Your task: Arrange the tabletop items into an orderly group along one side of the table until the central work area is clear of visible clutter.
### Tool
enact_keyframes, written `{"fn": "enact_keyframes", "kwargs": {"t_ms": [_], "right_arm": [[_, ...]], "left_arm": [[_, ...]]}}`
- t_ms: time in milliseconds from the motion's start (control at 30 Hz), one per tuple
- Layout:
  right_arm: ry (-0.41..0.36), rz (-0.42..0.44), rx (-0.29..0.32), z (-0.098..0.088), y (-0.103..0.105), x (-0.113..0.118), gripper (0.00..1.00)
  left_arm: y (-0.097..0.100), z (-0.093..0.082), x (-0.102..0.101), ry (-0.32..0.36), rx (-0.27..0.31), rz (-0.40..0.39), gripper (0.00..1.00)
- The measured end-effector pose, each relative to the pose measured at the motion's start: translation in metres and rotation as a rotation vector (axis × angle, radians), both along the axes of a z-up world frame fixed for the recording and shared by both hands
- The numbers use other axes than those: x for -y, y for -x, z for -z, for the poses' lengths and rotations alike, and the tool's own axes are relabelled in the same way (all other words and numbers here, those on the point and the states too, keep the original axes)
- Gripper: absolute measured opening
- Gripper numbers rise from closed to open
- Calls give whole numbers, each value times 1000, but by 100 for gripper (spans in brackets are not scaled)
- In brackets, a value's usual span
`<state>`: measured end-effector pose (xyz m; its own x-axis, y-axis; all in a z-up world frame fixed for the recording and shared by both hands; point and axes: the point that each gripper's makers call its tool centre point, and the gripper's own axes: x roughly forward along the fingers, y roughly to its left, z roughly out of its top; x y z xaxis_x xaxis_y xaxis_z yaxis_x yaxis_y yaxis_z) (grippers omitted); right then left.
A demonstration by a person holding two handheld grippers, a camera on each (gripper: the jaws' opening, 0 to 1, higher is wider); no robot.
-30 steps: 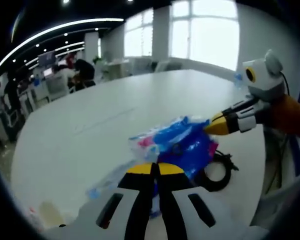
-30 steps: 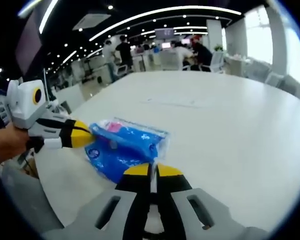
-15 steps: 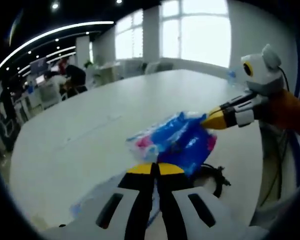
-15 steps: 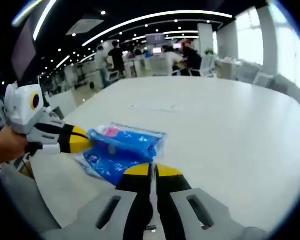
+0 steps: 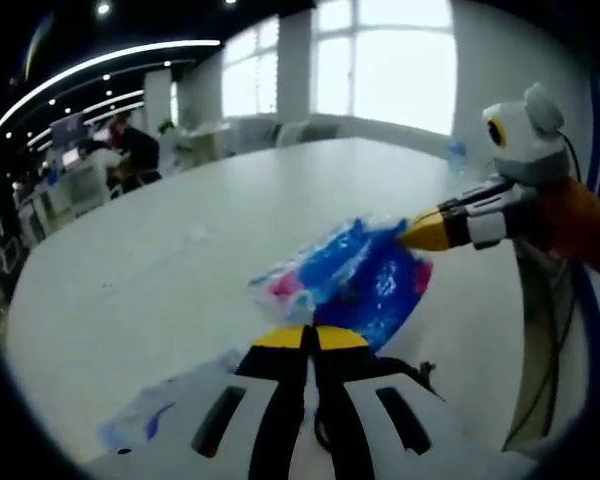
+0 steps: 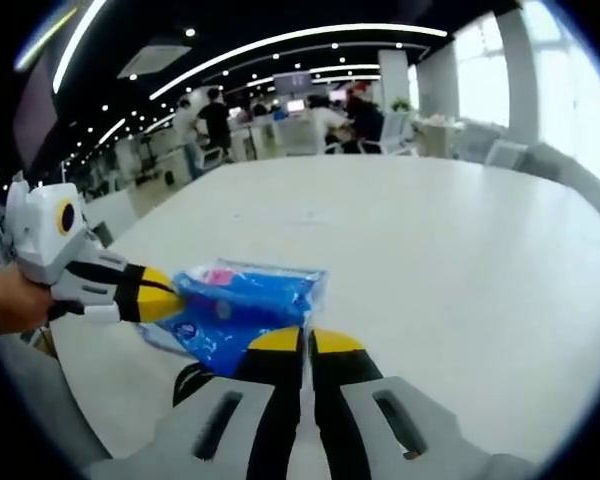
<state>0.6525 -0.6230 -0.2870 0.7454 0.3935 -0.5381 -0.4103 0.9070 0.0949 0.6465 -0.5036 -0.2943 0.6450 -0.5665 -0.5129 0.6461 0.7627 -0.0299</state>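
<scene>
A blue plastic packet point(image 5: 355, 285) with a pink patch hangs just above the white table point(image 5: 180, 250). My left gripper point(image 5: 301, 338) is shut on its near edge. My right gripper point(image 5: 412, 235) comes in from the right, its yellow tips pinched on the packet's far corner. In the right gripper view the same packet point(image 6: 242, 302) sits between my right gripper point(image 6: 301, 342), shut on its near edge, and the left gripper point(image 6: 170, 296), clamped on its left end. A black cable coil point(image 5: 412, 378) lies under the packet, partly hidden by my jaws.
A clear bag with blue print point(image 5: 145, 428) lies on the table at my lower left. The table edge point(image 6: 90, 370) runs close behind the left gripper. People and desks point(image 6: 280, 120) stand far beyond the table. The black cable coil point(image 6: 192, 380) shows beneath the packet.
Both grippers have raised the packet slightly and drawn it toward the table edge. The cable coil now shows under it in the right gripper view.
</scene>
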Motion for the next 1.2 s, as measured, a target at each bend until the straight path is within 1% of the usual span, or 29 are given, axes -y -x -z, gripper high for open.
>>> {"fn": "enact_keyframes", "kwargs": {"t_ms": [133, 300, 500, 733, 933, 1067, 1200], "right_arm": [[0, 10, -10, 11, -5, 10, 3], [5, 12, -27, 27, -11, 15, 2], [3, 14, -48, 44, -20, 20, 2], [10, 7, -79, 62, -25, 20, 2], [10, 10, -98, 72, -28, 20, 3], [14, 7, -107, 75, -28, 20, 3], [25, 3, -114, 78, -28, 20, 4]], "left_arm": [[-4, 13, 10, -5, -16, 3, 0], [-9, 30, 16, -18, -40, 7, 0], [-18, 45, 21, -38, -63, 10, 0], [-19, 63, 22, -63, -104, 23, 0], [-21, 72, 22, -73, -123, 27, 0], [-22, 79, 21, -84, -139, 29, 0], [-18, 85, 21, -89, -177, 30, 0]]}}
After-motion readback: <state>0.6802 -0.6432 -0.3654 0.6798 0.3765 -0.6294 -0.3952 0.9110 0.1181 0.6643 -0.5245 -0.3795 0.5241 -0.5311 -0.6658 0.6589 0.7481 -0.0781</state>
